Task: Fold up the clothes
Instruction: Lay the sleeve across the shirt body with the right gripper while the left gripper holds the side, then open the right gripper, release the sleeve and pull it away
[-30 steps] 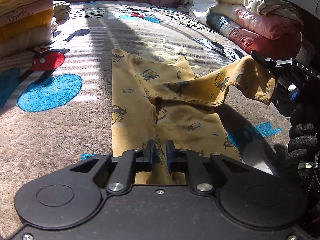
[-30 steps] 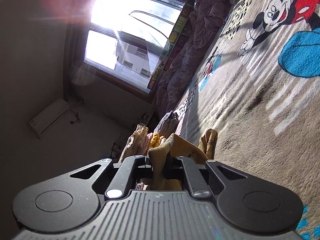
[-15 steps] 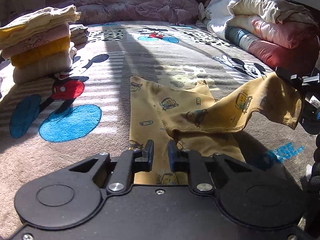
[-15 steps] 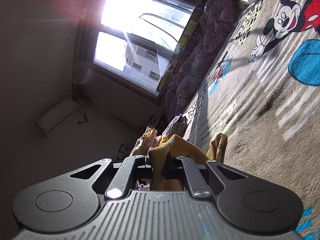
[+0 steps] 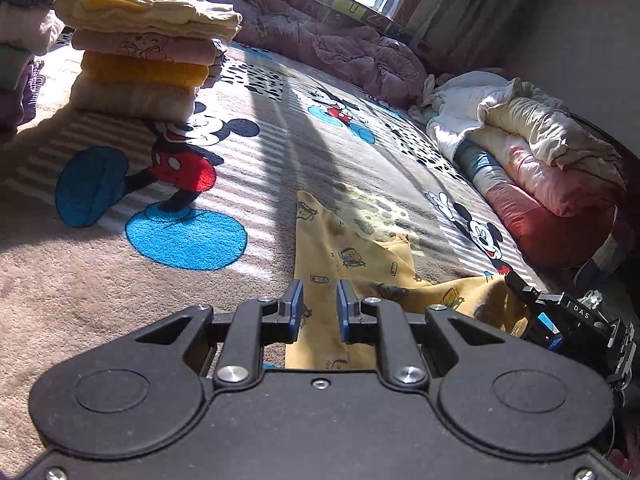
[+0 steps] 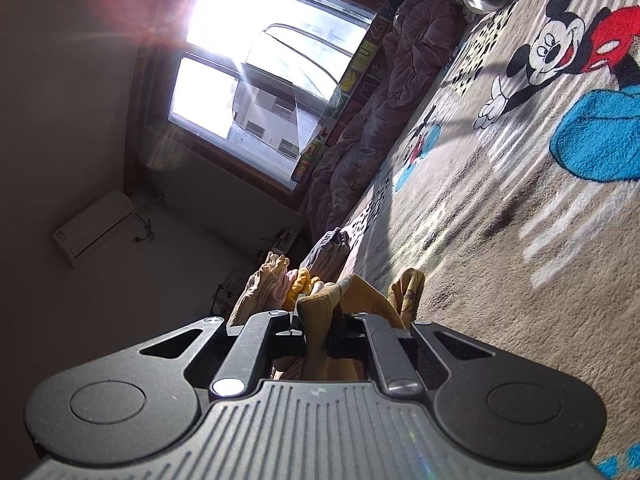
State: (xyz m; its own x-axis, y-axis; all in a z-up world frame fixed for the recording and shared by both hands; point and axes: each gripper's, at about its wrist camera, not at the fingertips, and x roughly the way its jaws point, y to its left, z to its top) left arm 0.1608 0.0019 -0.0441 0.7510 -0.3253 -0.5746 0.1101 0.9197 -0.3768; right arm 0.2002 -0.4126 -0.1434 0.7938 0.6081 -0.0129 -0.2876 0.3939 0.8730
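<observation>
Left wrist view: the left gripper (image 5: 319, 306) hangs low over the garment (image 5: 340, 252), fingers parted with nothing between them. The yellow printed garment lies on the rug (image 5: 100, 280), its right part lifted toward the right gripper (image 5: 524, 300). A stack (image 5: 144, 48) of folded clothes stands well apart at the back left.

Right wrist view: the right gripper (image 6: 318, 320) is clamped on a bunched edge of the garment (image 6: 316, 316) — tilted hard, facing the window (image 6: 256, 72).

Risk: only one corner is held, so the carried flap could land crooked or drag the flat part — wrinkling the fold.
</observation>
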